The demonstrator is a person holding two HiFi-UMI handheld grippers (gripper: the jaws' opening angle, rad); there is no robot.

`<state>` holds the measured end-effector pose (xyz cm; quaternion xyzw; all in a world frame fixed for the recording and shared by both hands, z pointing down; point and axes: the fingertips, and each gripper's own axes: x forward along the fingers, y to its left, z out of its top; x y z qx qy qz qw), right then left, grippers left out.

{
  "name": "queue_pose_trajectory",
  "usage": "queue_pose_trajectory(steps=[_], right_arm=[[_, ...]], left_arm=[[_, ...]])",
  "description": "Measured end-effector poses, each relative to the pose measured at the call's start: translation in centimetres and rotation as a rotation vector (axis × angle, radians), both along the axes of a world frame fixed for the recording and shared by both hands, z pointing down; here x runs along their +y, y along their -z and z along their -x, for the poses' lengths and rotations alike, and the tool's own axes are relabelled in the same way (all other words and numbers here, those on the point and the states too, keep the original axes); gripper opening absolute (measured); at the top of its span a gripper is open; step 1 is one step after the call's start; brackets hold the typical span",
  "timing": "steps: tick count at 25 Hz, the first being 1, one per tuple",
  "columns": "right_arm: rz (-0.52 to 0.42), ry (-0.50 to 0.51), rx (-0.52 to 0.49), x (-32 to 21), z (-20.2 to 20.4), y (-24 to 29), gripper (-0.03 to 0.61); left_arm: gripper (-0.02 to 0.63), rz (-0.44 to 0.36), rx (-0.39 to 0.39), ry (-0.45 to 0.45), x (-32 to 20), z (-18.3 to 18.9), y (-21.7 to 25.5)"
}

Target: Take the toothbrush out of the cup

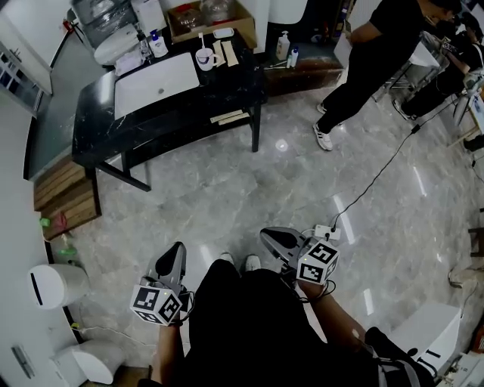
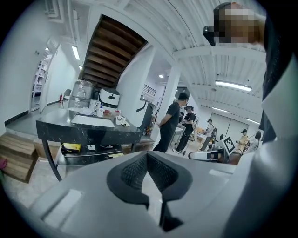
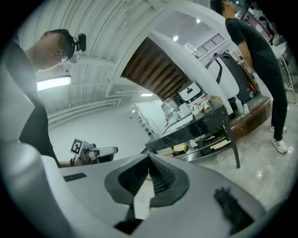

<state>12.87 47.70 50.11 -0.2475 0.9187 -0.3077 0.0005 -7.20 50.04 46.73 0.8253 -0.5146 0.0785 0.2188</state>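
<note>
A white cup [image 1: 205, 59] with a toothbrush [image 1: 201, 41] standing in it sits on the black table [image 1: 98, 121], just right of the white basin [image 1: 155, 82], far ahead of me. In the left gripper view the cup [image 2: 122, 120] is a small white shape on the distant tabletop. My left gripper [image 1: 175, 249] [image 2: 148, 155] and right gripper [image 1: 271, 234] [image 3: 149, 158] hang low by my legs, well short of the table. Both are shut, their jaws meeting at the tips with nothing between them.
A person in black [image 1: 378, 53] stands at the upper right, and a cable [image 1: 378, 174] runs across the marble floor. Wooden steps [image 1: 64, 196] and a white bin [image 1: 53, 283] lie at the left. Bottles [image 1: 283, 45] and a cardboard box [image 1: 212, 19] stand behind the table.
</note>
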Motion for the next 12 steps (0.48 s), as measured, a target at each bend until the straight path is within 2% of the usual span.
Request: queue_pose_trajectory(steps=[4,12], right_arm=[[0.025,-0.012,-0.001,-0.6,-1.2,-1.2,0.014],[0.055,-0.017,0.012,-1.8,-2.2,-1.6,0.014]], left_arm=[[0.008,0.007,0.003,0.023,0.1,-0.6,-0.6],[0.009,0.005,0.013,0.009,-1.4,-1.8,-0.6]])
